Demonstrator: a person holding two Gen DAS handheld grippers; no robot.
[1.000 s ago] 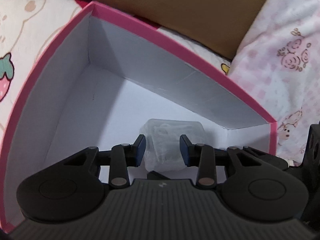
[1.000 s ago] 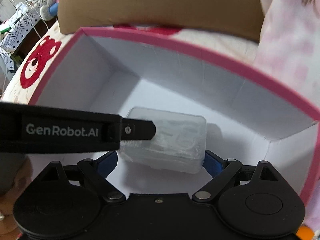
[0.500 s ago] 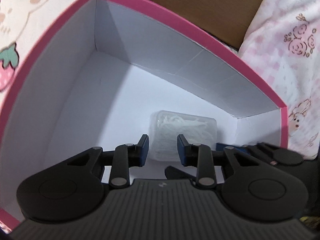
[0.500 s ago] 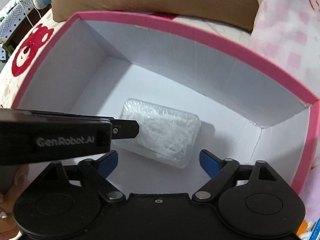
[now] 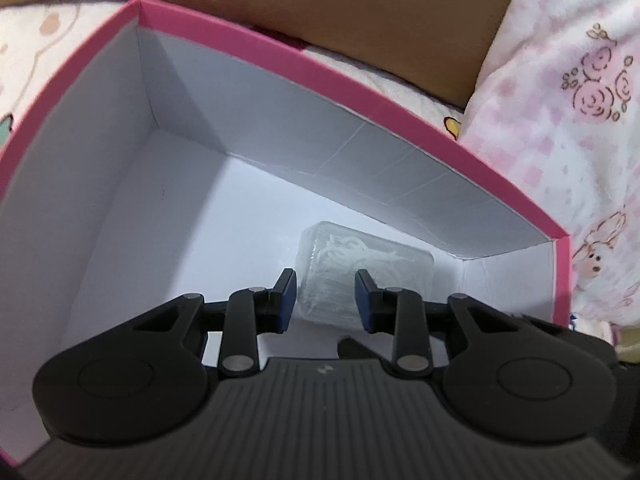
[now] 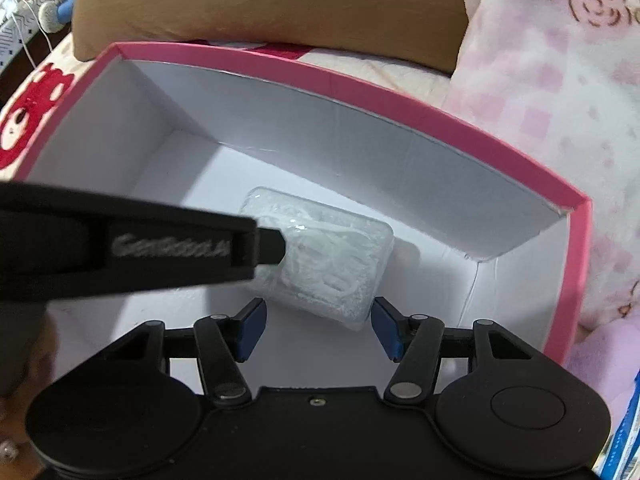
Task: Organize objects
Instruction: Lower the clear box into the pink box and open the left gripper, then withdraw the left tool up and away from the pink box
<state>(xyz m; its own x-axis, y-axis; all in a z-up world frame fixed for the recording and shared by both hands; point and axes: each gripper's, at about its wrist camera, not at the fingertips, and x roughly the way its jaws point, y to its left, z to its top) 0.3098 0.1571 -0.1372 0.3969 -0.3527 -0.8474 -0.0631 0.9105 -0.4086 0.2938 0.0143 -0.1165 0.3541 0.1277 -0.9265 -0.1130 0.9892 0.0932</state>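
Inside pink-rimmed box (image 5: 404, 116), on white floor near right corner: clear plastic case (image 5: 366, 270) of white floss picks, lying flat. Our left gripper (image 5: 325, 300) hovers above box, blue pads parted, nothing between them; case seen through gap below. Our right gripper (image 6: 318, 332) also above box, pads spread wide, gripping nothing; case just beyond fingertips. Left gripper's black body crosses right view, tip overlapping case; contact unclear. Brown pillow (image 6: 260, 4) behind box; pink floral blanket (image 5: 568, 120) at right.
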